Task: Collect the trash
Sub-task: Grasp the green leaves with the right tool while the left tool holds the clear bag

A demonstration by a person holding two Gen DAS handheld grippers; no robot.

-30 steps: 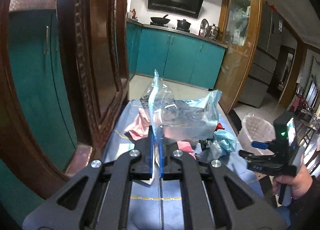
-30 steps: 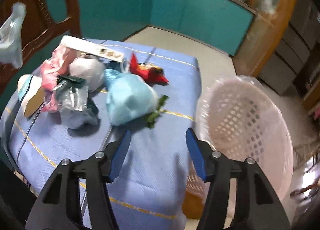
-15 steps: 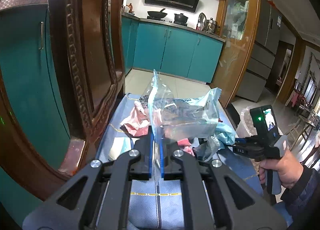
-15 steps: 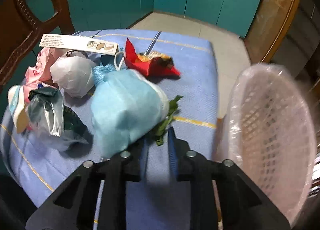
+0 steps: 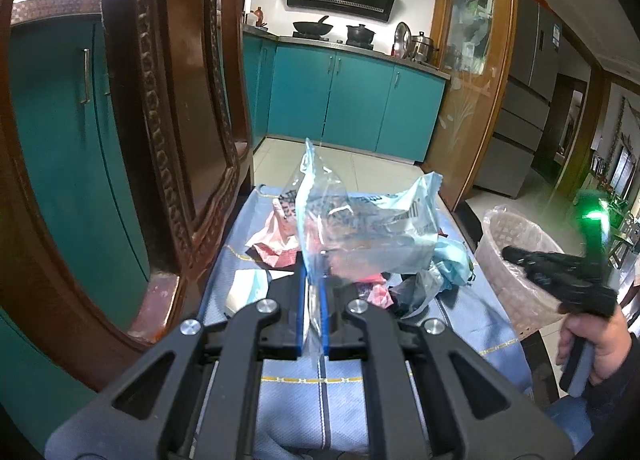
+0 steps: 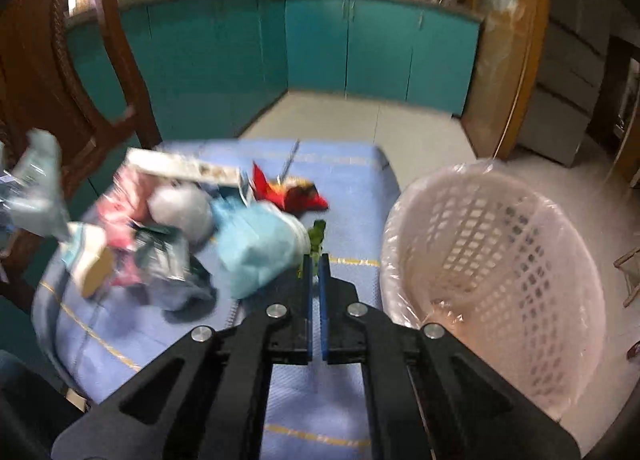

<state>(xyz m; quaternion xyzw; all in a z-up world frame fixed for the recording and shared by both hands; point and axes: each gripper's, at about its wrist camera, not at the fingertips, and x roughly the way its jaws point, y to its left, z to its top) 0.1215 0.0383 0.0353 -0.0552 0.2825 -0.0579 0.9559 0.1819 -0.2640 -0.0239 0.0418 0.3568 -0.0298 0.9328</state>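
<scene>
My left gripper [image 5: 312,284] pinches a clear plastic bag [image 5: 352,228] above the blue tablecloth [image 5: 472,312]. My right gripper [image 6: 316,268] clamps a green scrap [image 6: 318,236] beside the lined laundry basket [image 6: 500,260].

The clear plastic bag [image 5: 344,228] is glossy and crinkled, printed in part. Beneath it the blue tablecloth [image 5: 292,400] looks woven and matt — finely ribbed. Left of the cloth, the carved wooden chair [image 5: 176,132] shines with dark varnish. The pink plastic basket [image 6: 500,260], right of the cloth, wears a thin glossy film liner.
</scene>
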